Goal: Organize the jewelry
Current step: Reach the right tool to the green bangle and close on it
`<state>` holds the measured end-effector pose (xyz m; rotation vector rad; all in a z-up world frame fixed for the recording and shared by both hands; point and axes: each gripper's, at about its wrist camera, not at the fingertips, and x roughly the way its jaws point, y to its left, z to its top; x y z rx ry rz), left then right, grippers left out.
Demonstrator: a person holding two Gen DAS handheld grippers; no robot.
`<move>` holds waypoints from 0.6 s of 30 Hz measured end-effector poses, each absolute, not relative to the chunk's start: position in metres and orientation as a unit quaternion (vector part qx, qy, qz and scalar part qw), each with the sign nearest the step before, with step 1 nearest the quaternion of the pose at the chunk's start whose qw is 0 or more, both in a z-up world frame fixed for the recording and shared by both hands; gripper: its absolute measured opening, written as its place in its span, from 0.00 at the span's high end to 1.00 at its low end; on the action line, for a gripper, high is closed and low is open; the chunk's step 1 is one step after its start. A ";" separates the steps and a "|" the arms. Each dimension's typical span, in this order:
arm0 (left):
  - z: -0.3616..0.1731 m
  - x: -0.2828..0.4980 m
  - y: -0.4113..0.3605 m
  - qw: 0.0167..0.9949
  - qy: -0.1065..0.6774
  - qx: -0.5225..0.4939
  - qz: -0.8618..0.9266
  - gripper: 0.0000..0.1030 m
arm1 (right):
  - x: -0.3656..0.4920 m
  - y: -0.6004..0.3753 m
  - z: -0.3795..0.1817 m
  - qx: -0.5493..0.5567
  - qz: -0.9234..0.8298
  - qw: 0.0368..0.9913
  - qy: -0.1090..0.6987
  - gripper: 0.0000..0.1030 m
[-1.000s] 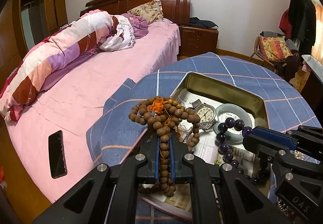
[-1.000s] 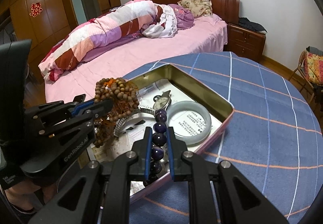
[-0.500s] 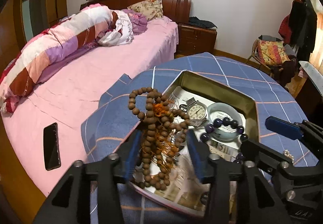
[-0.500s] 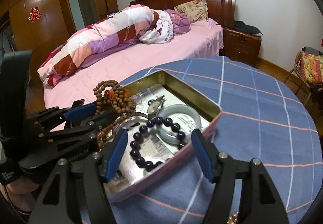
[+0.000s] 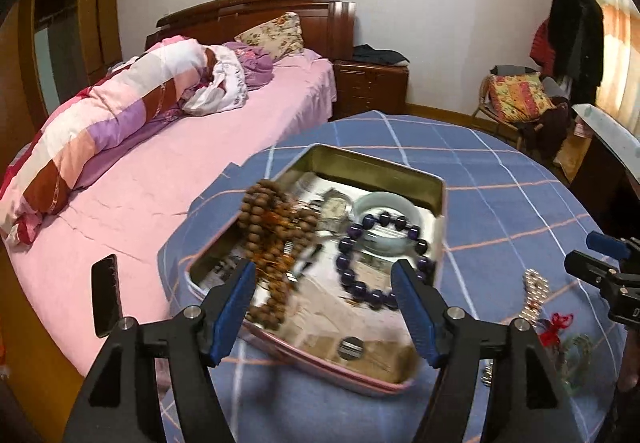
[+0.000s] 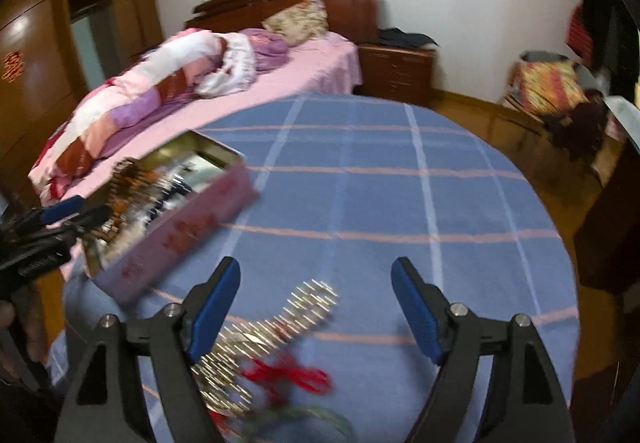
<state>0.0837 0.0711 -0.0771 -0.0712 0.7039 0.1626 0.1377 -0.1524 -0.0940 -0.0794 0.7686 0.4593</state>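
A metal tin [image 5: 438,199] with pink sides sits on the blue checked tablecloth [image 5: 500,179]. In it lie a brown wooden bead string [image 5: 276,227], a purple bead bracelet [image 5: 360,287], a pale bangle [image 5: 386,203] and a watch [image 5: 334,209]. My left gripper [image 5: 324,291] is open and empty above the tin's near end. My right gripper [image 6: 316,299] is open and empty over a silver chain [image 6: 280,327] and a red cord piece [image 6: 296,375] on the cloth; the tin [image 6: 188,227] is to its left. The chain also shows in the left wrist view [image 5: 534,291].
A pink bed [image 5: 132,203] with a rolled quilt runs along the table's left side, a black phone [image 5: 105,295] on it. A wooden nightstand [image 5: 370,87] and a chair with clothes [image 5: 520,99] stand at the back. A greenish bangle [image 5: 576,355] lies near the red cord.
Both grippers opened and let go: the wooden beads and the purple bracelet now lie in the tin. The right gripper swung right, away from the tin, to over the silver chain.
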 end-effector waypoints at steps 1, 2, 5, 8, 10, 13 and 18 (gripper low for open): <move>-0.077 0.083 0.066 0.935 0.344 -0.030 0.077 0.32 | 0.136 -0.159 -0.097 -0.036 0.217 0.901 0.375 0.21; -0.076 0.081 0.061 0.936 0.343 -0.028 0.075 0.32 | 0.133 -0.165 -0.099 -0.033 0.212 0.901 0.378 0.21; -0.077 0.079 0.049 0.936 0.345 -0.020 0.069 0.32 | 0.126 -0.179 -0.105 -0.026 0.205 0.900 0.383 0.21; -0.079 0.077 0.037 0.935 0.349 -0.013 0.060 0.32 | 0.119 -0.189 -0.110 -0.022 0.202 0.899 0.387 0.21; -0.080 0.075 0.027 0.935 0.351 -0.006 0.054 0.32 | 0.114 -0.198 -0.112 -0.022 0.200 0.899 0.388 0.21; -0.082 0.074 0.011 0.934 0.355 0.006 0.037 0.32 | 0.107 -0.205 -0.113 -0.020 0.201 0.900 0.387 0.21; -0.087 0.072 -0.014 0.932 0.359 0.038 0.018 0.32 | 0.096 -0.208 -0.117 -0.025 0.201 0.899 0.387 0.21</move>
